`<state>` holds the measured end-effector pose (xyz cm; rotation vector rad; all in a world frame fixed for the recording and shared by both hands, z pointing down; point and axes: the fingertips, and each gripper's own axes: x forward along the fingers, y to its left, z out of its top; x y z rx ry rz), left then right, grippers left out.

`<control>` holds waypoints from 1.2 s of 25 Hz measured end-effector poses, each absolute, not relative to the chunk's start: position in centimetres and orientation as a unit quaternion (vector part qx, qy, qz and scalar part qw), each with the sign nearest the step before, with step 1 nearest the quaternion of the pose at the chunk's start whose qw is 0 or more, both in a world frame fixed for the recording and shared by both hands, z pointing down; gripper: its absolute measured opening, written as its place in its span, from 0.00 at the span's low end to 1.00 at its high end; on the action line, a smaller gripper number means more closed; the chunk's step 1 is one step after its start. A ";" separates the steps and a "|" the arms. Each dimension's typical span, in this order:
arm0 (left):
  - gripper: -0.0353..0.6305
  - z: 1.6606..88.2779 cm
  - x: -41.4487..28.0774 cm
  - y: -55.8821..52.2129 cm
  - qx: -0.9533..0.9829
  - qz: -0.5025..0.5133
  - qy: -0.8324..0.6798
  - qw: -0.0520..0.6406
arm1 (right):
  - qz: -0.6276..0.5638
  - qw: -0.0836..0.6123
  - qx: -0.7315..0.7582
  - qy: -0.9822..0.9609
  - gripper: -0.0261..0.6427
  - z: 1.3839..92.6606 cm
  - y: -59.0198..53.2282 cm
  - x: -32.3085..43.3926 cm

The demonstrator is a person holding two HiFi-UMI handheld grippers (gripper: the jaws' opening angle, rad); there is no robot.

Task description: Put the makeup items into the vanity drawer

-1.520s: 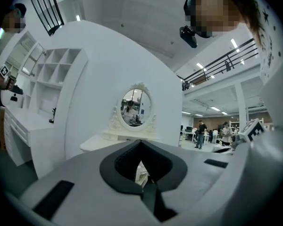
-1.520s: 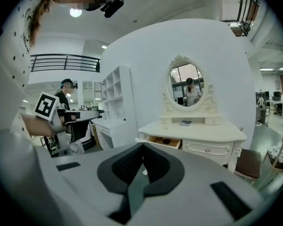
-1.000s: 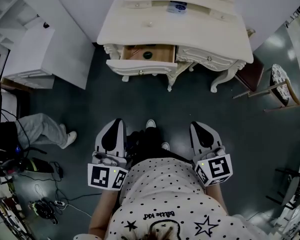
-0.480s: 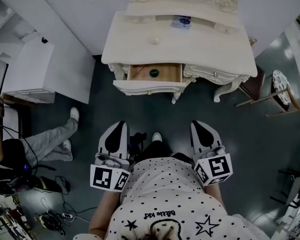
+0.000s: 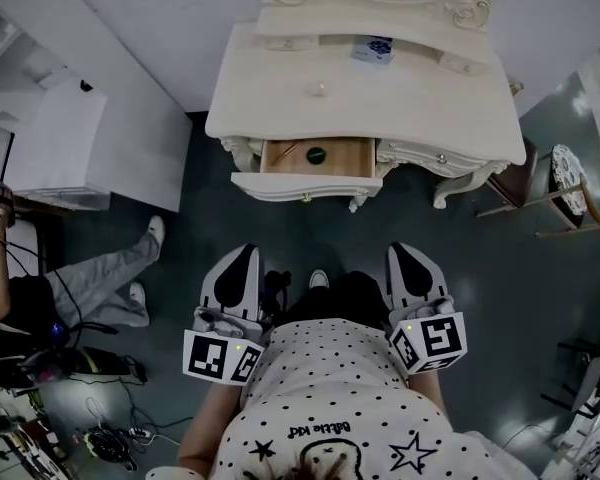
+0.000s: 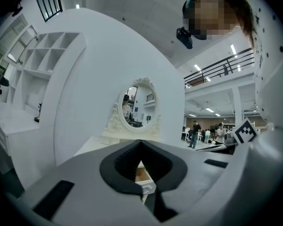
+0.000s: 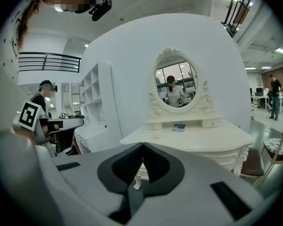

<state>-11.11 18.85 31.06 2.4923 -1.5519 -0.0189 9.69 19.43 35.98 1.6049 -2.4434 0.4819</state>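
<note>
The cream vanity (image 5: 420,103) stands ahead with its left drawer (image 5: 342,157) pulled open. In the drawer lies a dark green round item (image 5: 316,154) beside a thin stick-like item (image 5: 287,151). A small round piece (image 5: 318,89) sits on the top, and a blue-and-white item (image 5: 373,48) lies on the shelf under the mirror (image 7: 176,84). My left gripper (image 5: 248,251) and right gripper (image 5: 400,250) are held low in front of my body, well short of the vanity. Both are shut with nothing in them. In the left gripper view the open drawer (image 6: 142,174) shows past the closed jaws.
A white shelf unit (image 5: 80,133) stands left of the vanity. A wooden chair (image 5: 565,173) is at the right. A seated person's legs (image 5: 105,278) stretch over the dark floor at the left, with cables (image 5: 105,433) near them.
The vanity has slid lower and grown larger in the head view as I step toward it. Both grippers keep their place beside my body, still shut. The seated person's legs have shifted.
</note>
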 end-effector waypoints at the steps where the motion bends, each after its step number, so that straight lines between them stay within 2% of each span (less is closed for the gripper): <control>1: 0.05 31.2 -11.0 18.6 0.844 -0.005 -0.526 0.104 | 0.164 0.088 0.544 -0.818 0.05 36.0 19.1 9.9; 30: 0.05 31.5 -3.6 7.1 0.784 -0.028 -0.612 0.096 | 0.164 0.095 0.485 -0.854 0.05 36.8 3.7 18.8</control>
